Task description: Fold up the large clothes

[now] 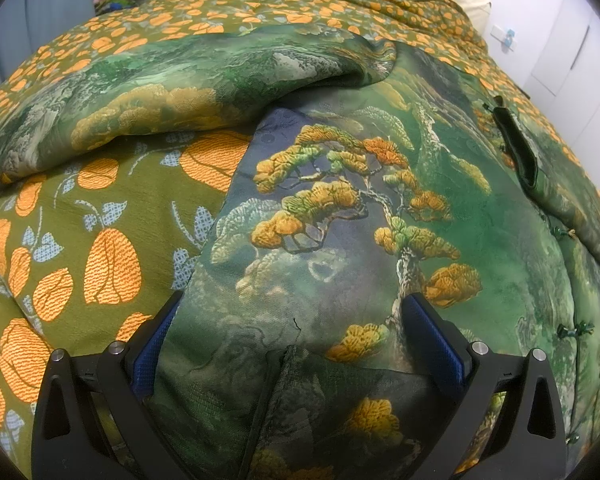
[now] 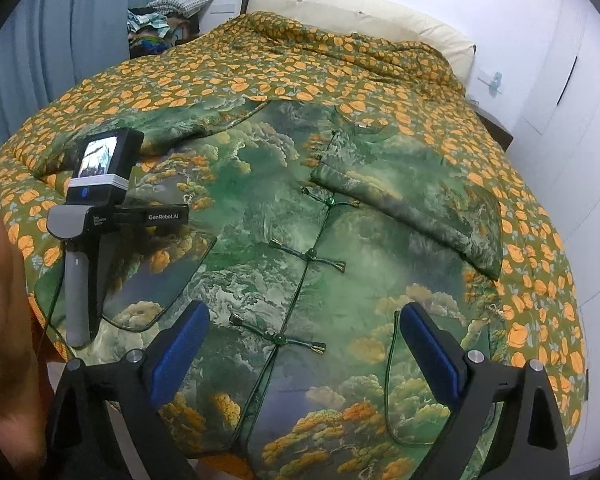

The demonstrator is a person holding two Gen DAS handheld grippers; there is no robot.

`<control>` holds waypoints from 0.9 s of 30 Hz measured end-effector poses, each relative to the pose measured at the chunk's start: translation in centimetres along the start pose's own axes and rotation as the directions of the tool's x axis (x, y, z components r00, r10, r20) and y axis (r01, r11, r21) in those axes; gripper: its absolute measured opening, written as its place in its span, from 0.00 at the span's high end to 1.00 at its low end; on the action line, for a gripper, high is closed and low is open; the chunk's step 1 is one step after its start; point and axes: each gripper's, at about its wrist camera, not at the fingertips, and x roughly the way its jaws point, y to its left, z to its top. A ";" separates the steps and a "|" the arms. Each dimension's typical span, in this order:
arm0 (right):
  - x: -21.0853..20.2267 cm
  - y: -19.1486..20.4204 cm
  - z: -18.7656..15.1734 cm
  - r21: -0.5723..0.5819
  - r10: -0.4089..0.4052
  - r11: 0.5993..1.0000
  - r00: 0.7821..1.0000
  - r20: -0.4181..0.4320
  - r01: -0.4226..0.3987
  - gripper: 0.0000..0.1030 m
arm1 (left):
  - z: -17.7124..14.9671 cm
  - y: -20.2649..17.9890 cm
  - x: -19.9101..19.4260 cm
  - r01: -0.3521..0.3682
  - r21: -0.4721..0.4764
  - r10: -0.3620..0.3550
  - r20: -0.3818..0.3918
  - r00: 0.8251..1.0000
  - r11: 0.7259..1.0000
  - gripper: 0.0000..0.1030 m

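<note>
A large green jacket (image 2: 300, 248) with a printed landscape of pine trees and clouds lies spread on a bed, on top of an olive quilt (image 2: 260, 68) with orange flowers. The jacket covers the near half of the bed, and its hem reaches the near edge. Its front is closed by a row of knot buttons (image 2: 278, 338) which runs from the hem toward the collar. The sleeve on the right (image 2: 412, 204) is folded in over the chest. On the left, the other sleeve (image 1: 160, 92) lies stretched out toward the left edge of the bed.

The left gripper (image 1: 288, 320) rests low at the near left corner of the jacket. Its blue pads stand wide apart, with the cloth lying between them; the pictures do not show that the pads press on it. In the right wrist view its grey handle (image 2: 78, 292) stands upright at the same corner.

The right gripper (image 2: 302, 336) hangs above the hem, also with its fingers (image 2: 428, 344) wide apart and nothing pinched between them.

A cream headboard (image 2: 364, 12) is at the far end of the bed.
</note>
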 end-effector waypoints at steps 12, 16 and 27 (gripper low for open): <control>1.3 -1.3 -0.1 0.036 -0.007 0.999 1.000 -0.024 0.008 0.07 | 0.0 0.0 0.0 0.000 0.000 0.000 0.000 1.000 1.000 0.00; 1.6 -1.9 -0.3 0.049 -0.012 0.999 0.999 -0.031 0.014 0.07 | 0.0 0.0 0.0 0.000 0.000 0.000 0.000 1.000 1.000 0.00; 3.6 -4.2 -1.1 0.162 0.025 0.987 0.999 -0.041 -0.018 0.07 | 0.0 0.0 0.0 0.000 0.000 0.000 0.000 1.000 1.000 0.00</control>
